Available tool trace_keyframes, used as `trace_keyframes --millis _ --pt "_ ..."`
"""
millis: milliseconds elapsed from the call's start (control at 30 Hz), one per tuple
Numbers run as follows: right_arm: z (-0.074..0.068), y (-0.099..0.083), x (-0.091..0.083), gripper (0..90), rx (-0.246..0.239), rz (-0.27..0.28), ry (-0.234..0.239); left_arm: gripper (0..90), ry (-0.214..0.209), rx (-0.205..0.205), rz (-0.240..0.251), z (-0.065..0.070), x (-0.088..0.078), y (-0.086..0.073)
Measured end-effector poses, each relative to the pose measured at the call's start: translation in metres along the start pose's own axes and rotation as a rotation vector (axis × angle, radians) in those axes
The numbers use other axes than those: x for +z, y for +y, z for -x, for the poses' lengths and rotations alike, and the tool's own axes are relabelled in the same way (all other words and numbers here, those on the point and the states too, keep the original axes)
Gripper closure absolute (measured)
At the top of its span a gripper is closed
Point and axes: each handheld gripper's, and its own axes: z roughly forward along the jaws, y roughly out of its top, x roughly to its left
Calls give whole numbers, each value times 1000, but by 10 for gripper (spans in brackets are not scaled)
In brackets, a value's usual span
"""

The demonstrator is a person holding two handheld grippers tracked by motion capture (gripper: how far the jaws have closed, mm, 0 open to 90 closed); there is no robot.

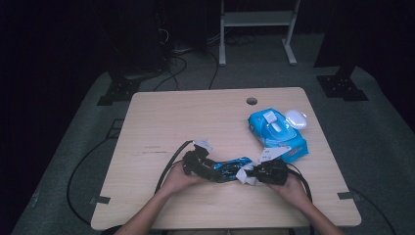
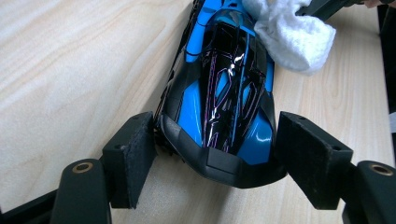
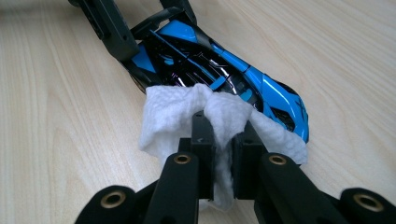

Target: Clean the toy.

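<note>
From the high view, a person sits at a pale wooden tabletop [image 1: 161, 122], a gripper in each hand. Between the hands lies a glossy blue-and-black toy racing car [image 1: 230, 169], near the front edge. The left gripper [image 1: 208, 169] meets one end of it; the right gripper [image 1: 252, 174] meets the other with a white wipe [image 1: 244, 175]. Farther back on the right lie a blue soft pack of wet wipes [image 1: 276, 133] and, just beside it, a small white oval lid [image 1: 296, 118].

From the left gripper view, the car's blunt end [image 2: 224, 158] sits between the two black padded jaws, which stand half open — one pad at its side, the other with a slim gap, so it is bracketed rather than clamped. The white wipe [image 2: 294, 37] rests on the far end.

From the right gripper view, the jaws are closed tight on the crumpled white wipe [image 3: 219, 116], which lies over the car's body [image 3: 261, 88].

Wiping looks under way — the cloth covers one end, and the shiny remainder seems left to do.
</note>
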Motion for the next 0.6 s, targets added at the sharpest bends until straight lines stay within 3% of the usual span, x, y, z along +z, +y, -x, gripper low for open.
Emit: trace_keyframes --millis 33,100,333,367,433,467,500,533,567,600 --pt "0 0 0 814 0 0 0 288 0 0 0 0 0 0" --pt "-3 -2 -1 816 -15 11 -10 288 33 39 11 5 -1 -1" --pt "-8 -5 -3 817 -50 18 -24 239 52 17 4 8 1 -2" --pt "-12 -7 -3 819 -81 20 -41 211 53 19 -7 8 2 -2" --pt "-14 -7 -4 821 -90 21 -37 211 57 18 -2 8 2 -1" --pt "-15 -8 -3 825 -92 7 -16 217 71 14 11 8 0 -1" --pt "-18 -10 3 824 -102 -50 3 232 75 10 25 7 -1 -1" --pt "-26 -18 11 821 -142 -68 -27 285 61 22 10 6 -1 -1" --pt "-26 -18 11 821 -142 -68 -27 285 52 24 18 7 -1 -1" --pt "-22 -15 9 819 -109 -85 -3 284 60 38 24 8 -1 -1"
